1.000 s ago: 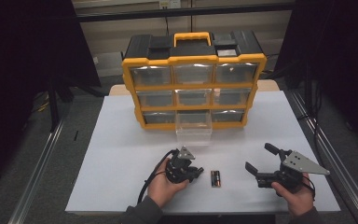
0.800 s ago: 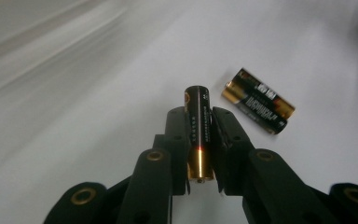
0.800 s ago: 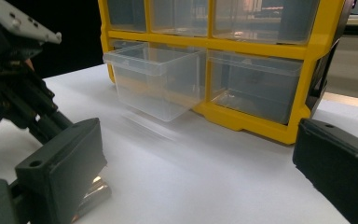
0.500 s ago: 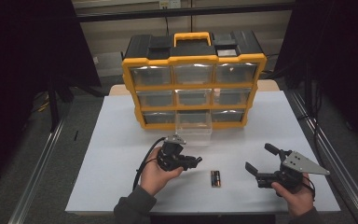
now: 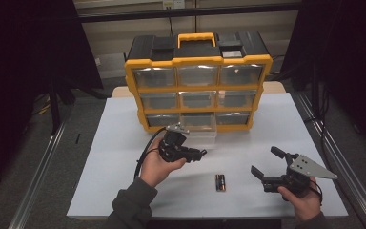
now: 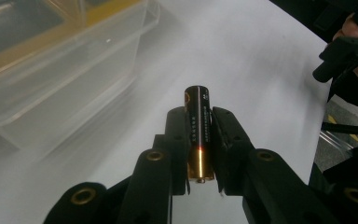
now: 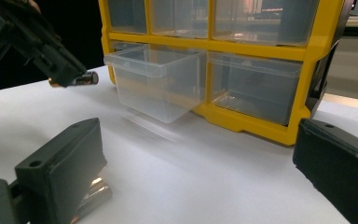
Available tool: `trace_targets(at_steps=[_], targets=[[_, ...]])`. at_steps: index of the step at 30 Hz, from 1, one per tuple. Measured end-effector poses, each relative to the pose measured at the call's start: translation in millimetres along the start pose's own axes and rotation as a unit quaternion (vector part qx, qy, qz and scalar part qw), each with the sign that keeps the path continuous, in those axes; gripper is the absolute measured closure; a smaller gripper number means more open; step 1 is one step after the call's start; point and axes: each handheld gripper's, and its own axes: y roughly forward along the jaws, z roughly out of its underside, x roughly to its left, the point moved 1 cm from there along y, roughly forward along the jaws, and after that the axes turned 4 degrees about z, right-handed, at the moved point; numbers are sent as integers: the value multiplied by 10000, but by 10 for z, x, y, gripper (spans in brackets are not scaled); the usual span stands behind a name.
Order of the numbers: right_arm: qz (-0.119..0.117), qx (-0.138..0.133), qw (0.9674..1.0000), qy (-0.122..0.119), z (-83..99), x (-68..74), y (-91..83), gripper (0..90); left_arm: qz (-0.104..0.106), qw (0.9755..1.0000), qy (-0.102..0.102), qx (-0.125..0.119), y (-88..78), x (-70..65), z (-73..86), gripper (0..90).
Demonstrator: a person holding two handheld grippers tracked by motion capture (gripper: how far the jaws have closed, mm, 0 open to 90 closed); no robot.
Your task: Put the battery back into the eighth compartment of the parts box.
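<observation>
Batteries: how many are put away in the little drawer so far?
None that I can see. Done: the bottom middle drawer is pulled open. In hand: the left tool grips one battery, lifted near the drawer. Left: drop it in, then fetch the second battery lying on the table. The right tool waits open.

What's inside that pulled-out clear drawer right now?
The drawer looks empty through its clear walls. The left gripper holds a battery short of it.
</observation>
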Motion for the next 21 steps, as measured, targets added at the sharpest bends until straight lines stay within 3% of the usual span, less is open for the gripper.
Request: trace_targets(at_steps=[3,6,7,21], targets=[[-5,2,10000,9,2,3,5,15,-85,9999,64,32,-31,9,-68,775],[-16,9,10000,-4,0,7,1,15,-1,10000,49,6,-42,27,-121,775],[-8,9,10000,0,1,7,4,15,-73,10000,33,52,-52,24,-141,775],[-5,4,10000,14,3,5,4,15,-44,9999,127,101,-119,54,-380,775]])
